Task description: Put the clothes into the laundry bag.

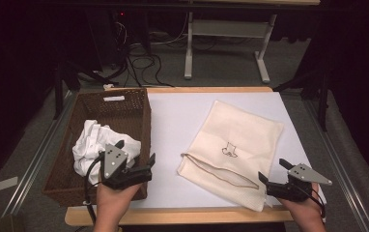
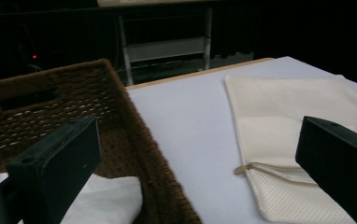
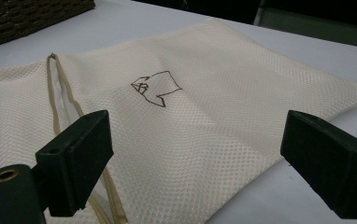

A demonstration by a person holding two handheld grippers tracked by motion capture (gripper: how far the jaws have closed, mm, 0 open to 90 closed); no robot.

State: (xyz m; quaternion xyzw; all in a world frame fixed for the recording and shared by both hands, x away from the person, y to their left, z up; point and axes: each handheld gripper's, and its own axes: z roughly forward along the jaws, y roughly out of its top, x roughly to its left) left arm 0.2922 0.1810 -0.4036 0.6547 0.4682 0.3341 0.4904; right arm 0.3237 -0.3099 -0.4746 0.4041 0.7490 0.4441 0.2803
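Observation:
A cream mesh laundry bag with a small brown drawing lies flat on the white table, its zipped edge toward me. A brown wicker basket stands at the left with a crumpled white cloth inside. My left gripper hovers open over the basket's near right corner, holding nothing. Its own view shows the basket wall, the cloth and the bag. My right gripper stands open just above the bag's near right corner, with the bag between its jaws.
The table's wooden front edge runs just ahead of my hands. Metal rails flank the table on both sides. Beyond the far edge stand a white desk frame and loose cables on the floor.

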